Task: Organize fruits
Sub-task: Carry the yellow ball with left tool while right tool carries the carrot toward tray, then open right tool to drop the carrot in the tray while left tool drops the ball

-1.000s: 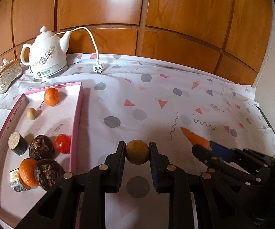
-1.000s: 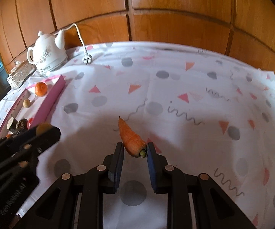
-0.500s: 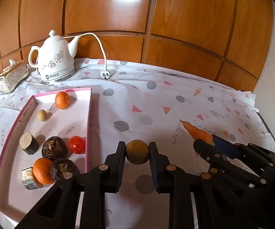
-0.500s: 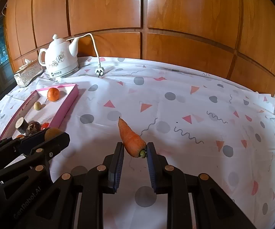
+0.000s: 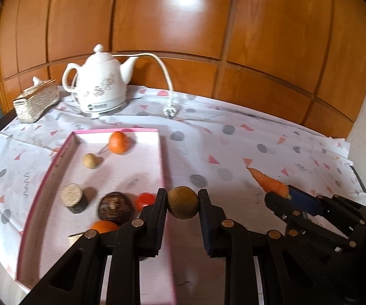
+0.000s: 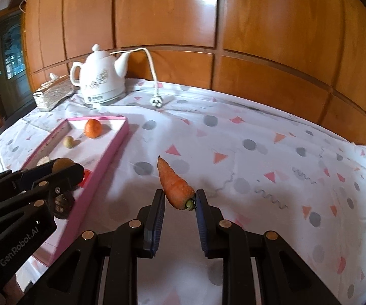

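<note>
The left claw (image 5: 183,203) is clamped on a round brown fruit (image 5: 183,202), held in the air over the right wall of the pink tray (image 5: 162,157). The right claw (image 6: 180,200) grips a carrot (image 6: 174,184) by its stem end, tip up, above the patterned bench (image 6: 259,167). The tray holds 2 oranges, with a white kettle (image 5: 101,84) at the bench's far edge.

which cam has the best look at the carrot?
Right wrist view. The carrot sits centred and whole there, its stem end clamped in the right gripper, tip pointing away. In the left wrist view it is small at the right edge, seen side-on, its stem end partly hidden by that gripper's fingers.
</note>
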Tool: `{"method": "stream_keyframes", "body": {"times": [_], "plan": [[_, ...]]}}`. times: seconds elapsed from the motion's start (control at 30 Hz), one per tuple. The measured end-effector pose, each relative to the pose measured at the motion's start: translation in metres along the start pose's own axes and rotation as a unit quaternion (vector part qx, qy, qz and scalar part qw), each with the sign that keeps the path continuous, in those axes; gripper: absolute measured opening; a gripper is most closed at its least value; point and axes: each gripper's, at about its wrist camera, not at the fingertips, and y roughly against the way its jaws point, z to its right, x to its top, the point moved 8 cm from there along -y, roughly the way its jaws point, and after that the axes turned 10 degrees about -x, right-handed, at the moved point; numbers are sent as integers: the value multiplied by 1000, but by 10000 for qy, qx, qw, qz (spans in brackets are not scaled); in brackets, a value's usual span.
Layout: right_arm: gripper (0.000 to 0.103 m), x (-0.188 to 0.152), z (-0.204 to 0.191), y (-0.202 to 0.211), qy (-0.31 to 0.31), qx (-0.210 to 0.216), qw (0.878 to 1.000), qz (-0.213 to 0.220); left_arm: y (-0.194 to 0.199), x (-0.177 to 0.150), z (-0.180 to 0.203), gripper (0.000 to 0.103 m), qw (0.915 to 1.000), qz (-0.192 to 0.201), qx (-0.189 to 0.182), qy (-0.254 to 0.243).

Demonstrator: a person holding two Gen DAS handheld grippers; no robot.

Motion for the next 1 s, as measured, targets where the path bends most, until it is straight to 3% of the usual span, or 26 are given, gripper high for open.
{"method": "stream_keyframes", "body": {"times": [0.13,0.3,0.5,0.87,0.93,1.0], "plan": [[24,6,-20,-4,7,354,9993,-121,8,2,-26,25,9996,34,182,192],[24,11,-52,-6,-89,1114,9930,-376,20,6,-65,25,9979,120,433,474],[24,26,-89,-13,-44,1573,9861,-527,28,4,-107,25,9943,158,693,797],[25,48,-138,-39,51,1991,9771,-748,16,-2,-115,25,9929,16,825,862],[33,48,-147,-43,142,2059,9754,-778,15,-5,-116,25,9924,-5,851,891],[34,45,-151,-45,211,2007,9762,-799,15,-6,-119,25,9917,-18,904,911]]}}
